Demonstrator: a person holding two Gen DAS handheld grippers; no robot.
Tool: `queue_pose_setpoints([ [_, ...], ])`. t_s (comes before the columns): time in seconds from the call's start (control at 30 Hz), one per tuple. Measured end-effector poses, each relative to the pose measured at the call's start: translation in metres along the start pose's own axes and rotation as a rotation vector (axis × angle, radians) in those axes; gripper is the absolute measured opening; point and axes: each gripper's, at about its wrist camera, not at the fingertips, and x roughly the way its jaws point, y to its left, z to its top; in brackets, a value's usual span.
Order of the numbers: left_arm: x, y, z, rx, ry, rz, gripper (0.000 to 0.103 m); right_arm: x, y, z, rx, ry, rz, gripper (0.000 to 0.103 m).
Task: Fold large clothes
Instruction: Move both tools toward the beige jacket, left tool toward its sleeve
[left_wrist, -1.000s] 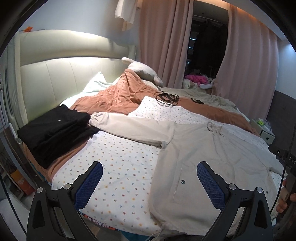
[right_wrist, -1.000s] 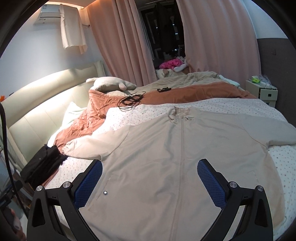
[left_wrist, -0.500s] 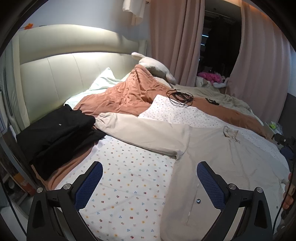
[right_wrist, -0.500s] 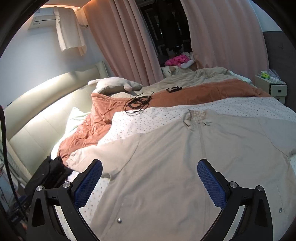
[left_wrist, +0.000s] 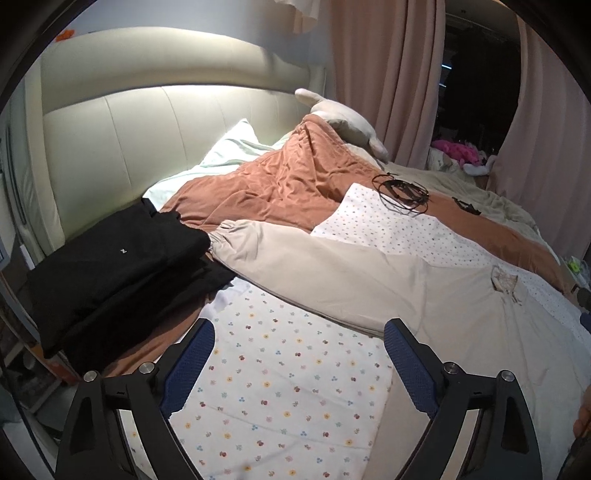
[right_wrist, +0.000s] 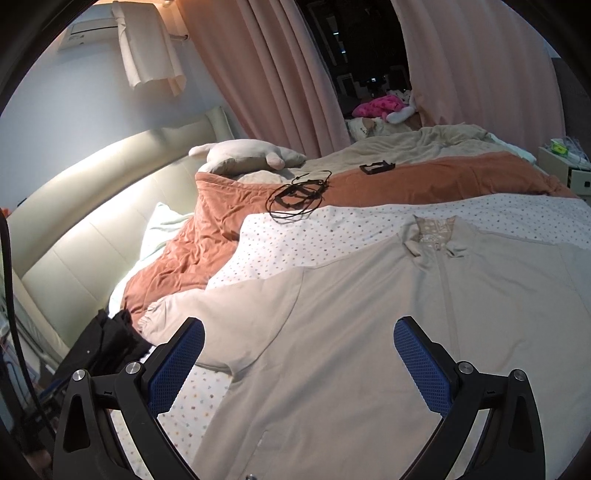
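Note:
A large beige zip jacket (right_wrist: 424, 325) lies flat, front up, on a dotted white sheet (left_wrist: 280, 391) on the bed. Its left sleeve (left_wrist: 314, 266) stretches out toward the headboard, cuff next to a stack of black clothes. My left gripper (left_wrist: 299, 365) is open and empty, above the sheet just short of that sleeve. My right gripper (right_wrist: 299, 365) is open and empty, above the jacket's left chest and armpit (right_wrist: 255, 343). The jacket's collar (right_wrist: 434, 236) lies further back on the right.
Folded black clothes (left_wrist: 110, 273) sit at the bed's left edge. A rust-coloured duvet (left_wrist: 280, 184) is bunched behind the jacket, with black cables (right_wrist: 295, 197) and a plush pillow (right_wrist: 247, 155) on it. A cream headboard (left_wrist: 147, 122) stands left; pink curtains (right_wrist: 280, 74) hang behind.
Both grippers have moved forward and left over the bed. The left sleeve and the black stack now look closer in the left view. Both grippers stay open.

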Motion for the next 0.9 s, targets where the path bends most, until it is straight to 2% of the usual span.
queue_pose_setpoints([
  [0.1,0.028,0.006,0.005,-0.005,0.034,0.02,0.09,0.024,-0.011,-0.018,0.005,0.022,0.05,0.103],
  [0.23,0.062,0.009,0.013,-0.041,0.072,0.02,0.086,0.058,-0.026,-0.037,0.018,0.125,0.008,0.102],
  [0.4,0.107,0.013,0.02,-0.11,0.125,0.035,0.083,0.078,-0.043,-0.053,0.044,0.185,-0.02,0.101],
  [0.63,0.181,0.017,0.019,-0.181,0.233,0.057,0.072,0.097,-0.062,-0.06,0.073,0.22,-0.056,0.091],
  [0.8,0.228,0.03,0.012,-0.254,0.311,0.075,0.057,0.107,-0.063,-0.062,0.068,0.234,-0.05,0.088],
  [0.9,0.249,0.04,0.009,-0.295,0.34,0.089,0.048,0.114,-0.065,-0.062,0.081,0.243,-0.033,0.081],
])
